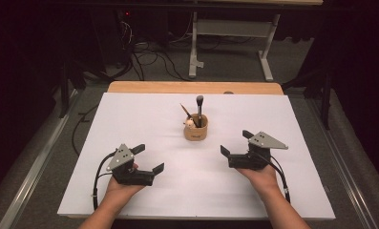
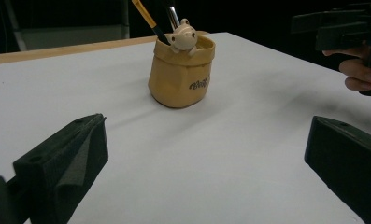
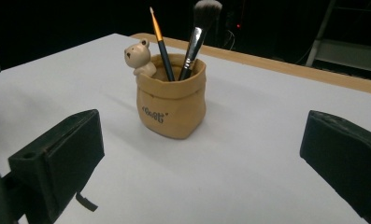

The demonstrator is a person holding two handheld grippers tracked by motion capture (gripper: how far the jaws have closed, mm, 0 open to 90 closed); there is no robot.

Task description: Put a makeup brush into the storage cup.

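I hold my left gripper (image 1: pixel 146 159) at the lower left of the high view and my right gripper (image 1: pixel 234 141) at the lower right, both with jaws spread wide and nothing between them, both resting low over the white table cover (image 1: pixel 144 114). The thing they point at is the tan pot (image 1: pixel 196 128) shaped like a little rolled-down sack, standing upright just above the centre of the high view, between my two grippers and well apart from each. In the right gripper view the pot (image 3: pixel 171 102) sits in the upper middle of the frame, and I see a small cream bear figure (image 3: pixel 139 58) perched on its rim, a thin brush with an orange handle (image 3: pixel 160 39) and a fuller makeup brush with a metal ferrule and soft head (image 3: pixel 197 32) leaning inside. I judge the pot to be glazed ceramic or hard resin: stiff, smooth, likely slippery under my pads and liable to chip if knocked, and light enough to tip because the brushes stand tall. I would take it by the body below the rolled rim, away from the bear. The brushes look light and rigid in the handle; I would pinch each along the handle, above the rim, not at the bristles. There is dark cursive lettering on the pot's front, seen too in the left gripper view (image 2: pixel 199 84), but I cannot read it surely.
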